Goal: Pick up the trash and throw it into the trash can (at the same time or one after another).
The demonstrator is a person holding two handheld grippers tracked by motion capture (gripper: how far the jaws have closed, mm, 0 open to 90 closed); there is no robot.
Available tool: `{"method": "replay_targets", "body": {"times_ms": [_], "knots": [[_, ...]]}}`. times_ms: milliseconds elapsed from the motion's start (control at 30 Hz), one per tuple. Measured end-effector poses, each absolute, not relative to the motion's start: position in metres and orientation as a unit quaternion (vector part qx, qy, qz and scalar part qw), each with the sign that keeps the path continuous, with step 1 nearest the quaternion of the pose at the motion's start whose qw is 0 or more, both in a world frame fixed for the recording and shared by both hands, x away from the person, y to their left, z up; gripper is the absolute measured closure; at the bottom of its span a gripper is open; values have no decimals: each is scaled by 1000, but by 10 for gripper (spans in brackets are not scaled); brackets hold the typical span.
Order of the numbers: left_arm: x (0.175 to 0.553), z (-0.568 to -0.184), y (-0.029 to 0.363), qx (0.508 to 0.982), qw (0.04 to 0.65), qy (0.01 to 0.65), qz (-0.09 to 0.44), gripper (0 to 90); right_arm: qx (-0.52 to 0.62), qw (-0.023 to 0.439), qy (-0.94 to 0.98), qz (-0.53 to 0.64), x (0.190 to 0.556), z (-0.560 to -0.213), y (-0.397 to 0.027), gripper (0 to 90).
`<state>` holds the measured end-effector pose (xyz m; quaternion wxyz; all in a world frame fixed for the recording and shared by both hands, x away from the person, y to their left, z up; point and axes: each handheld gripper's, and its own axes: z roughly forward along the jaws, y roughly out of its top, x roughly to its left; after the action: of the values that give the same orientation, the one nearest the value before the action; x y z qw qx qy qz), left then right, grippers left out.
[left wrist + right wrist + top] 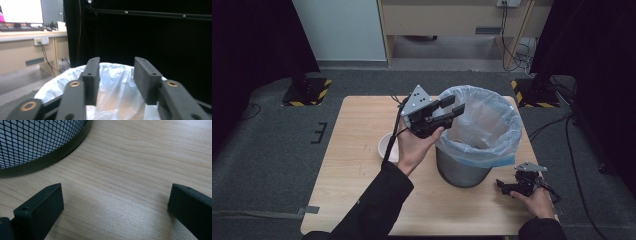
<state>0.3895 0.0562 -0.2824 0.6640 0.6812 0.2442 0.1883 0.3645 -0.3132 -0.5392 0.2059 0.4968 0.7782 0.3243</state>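
Observation:
A metal mesh bin (460,173) lined with a pale plastic bag (484,125) stands on the right half of the wooden table (357,190). My left gripper (455,106) hovers over the bin's left rim, pointing across its mouth. In the left gripper view it (116,80) is open, with nothing between the jaws and the bag (113,102) below them. My right gripper (504,186) rests low on the table beside the bin's base, at the front right. In the right gripper view it (115,207) is open wide over bare wood (130,157), the mesh bin (37,142) at upper left.
A white bowl (388,148) sits on the table left of the bin, partly behind the left hand. Black stands with striped bases (307,92) flank the table's far corners. Cables (562,125) trail on the floor at right. A wooden desk (452,20) lies beyond.

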Motion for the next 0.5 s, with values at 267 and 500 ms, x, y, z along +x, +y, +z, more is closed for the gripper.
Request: {"method": "replay_targets", "body": {"times_ms": [267,500], "knots": [[378,-280,100,667,662,266,214,404,497,206,779,324,364,-539,-313,4],[374,-294,134,669,645,286,235,333,497,206,779,324,364,-539,-313,4]]}}
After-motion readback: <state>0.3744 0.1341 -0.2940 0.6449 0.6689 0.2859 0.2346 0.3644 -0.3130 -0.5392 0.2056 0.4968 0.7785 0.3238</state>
